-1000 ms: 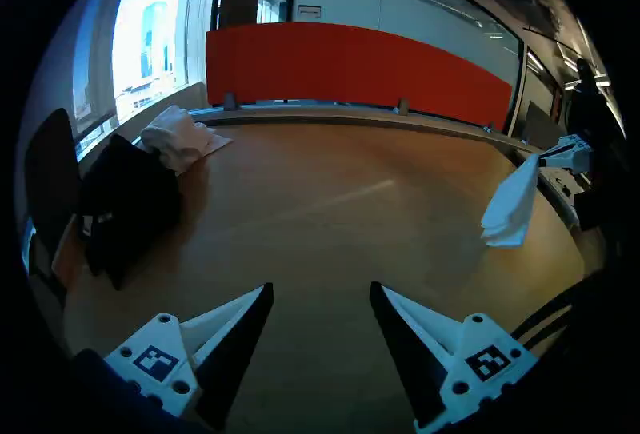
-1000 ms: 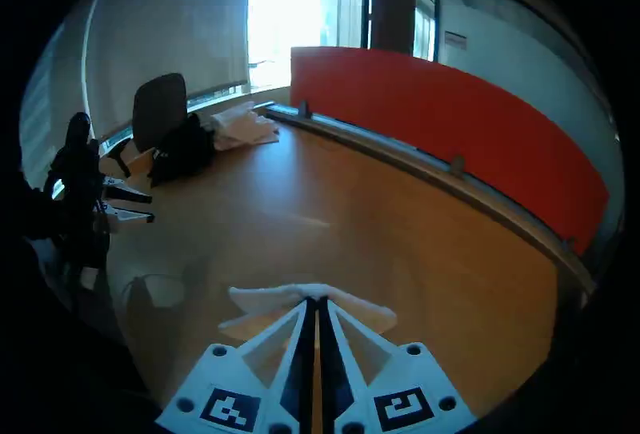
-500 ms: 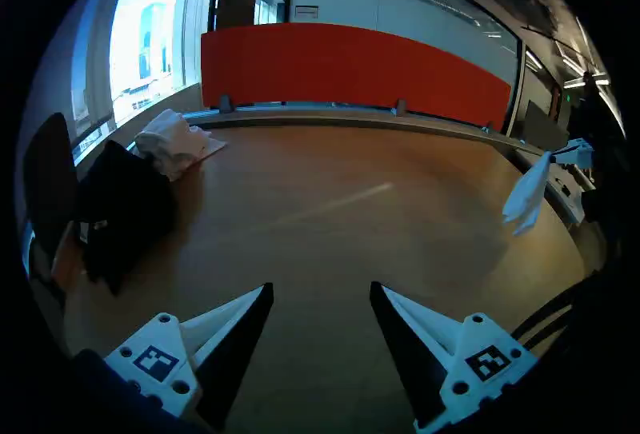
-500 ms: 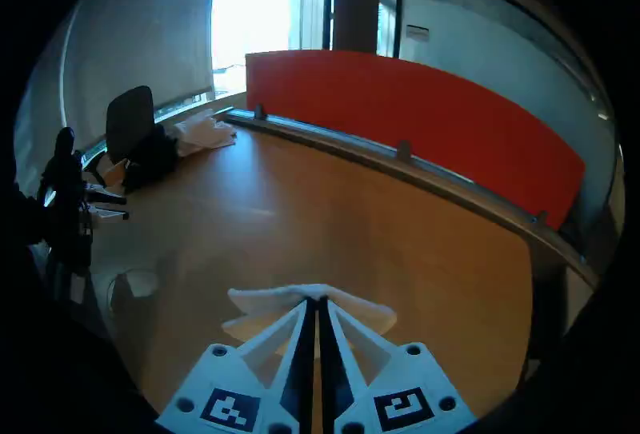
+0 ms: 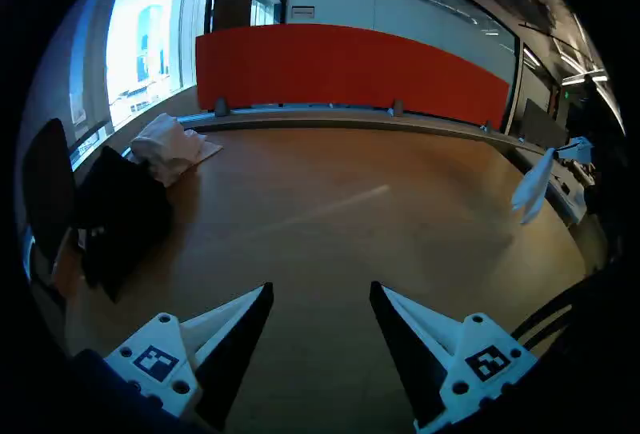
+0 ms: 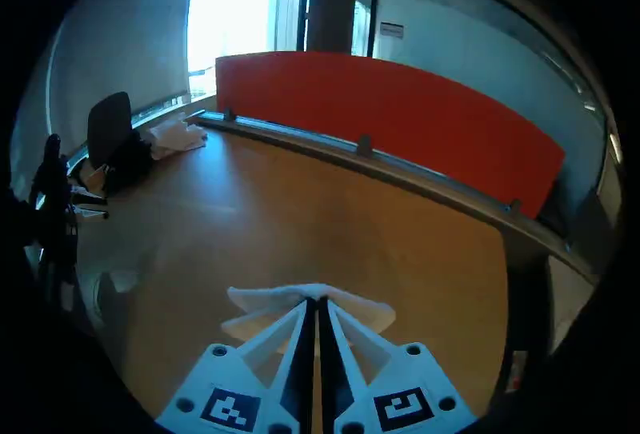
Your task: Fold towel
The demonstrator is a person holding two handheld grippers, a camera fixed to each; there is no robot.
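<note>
Wooden table (image 5: 336,210): broad, bare in middle. Red partition (image 5: 352,66) along far edge. Black bag (image 5: 120,210) and heap of cloths (image 5: 164,146) at one far corner. Towel (image 6: 308,302): hanging bunched in air from right gripper (image 6: 318,304), whose fingers are pressed together on its edge. Left gripper (image 5: 320,288): spread, holding nothing, low over table, well apart from towel. Risk: single-edge pinch may let cloth slip or land crumpled, so fold goes crooked.

Left gripper view looking low across the wooden worktop (image 5: 336,194), facing the red partition (image 5: 352,66) squarely, right gripper view looking from farther right, facing the partition slantwise, both sharing worktop, partition, white cloth pile (image 5: 166,148), black office chair (image 6: 108,124)
</note>
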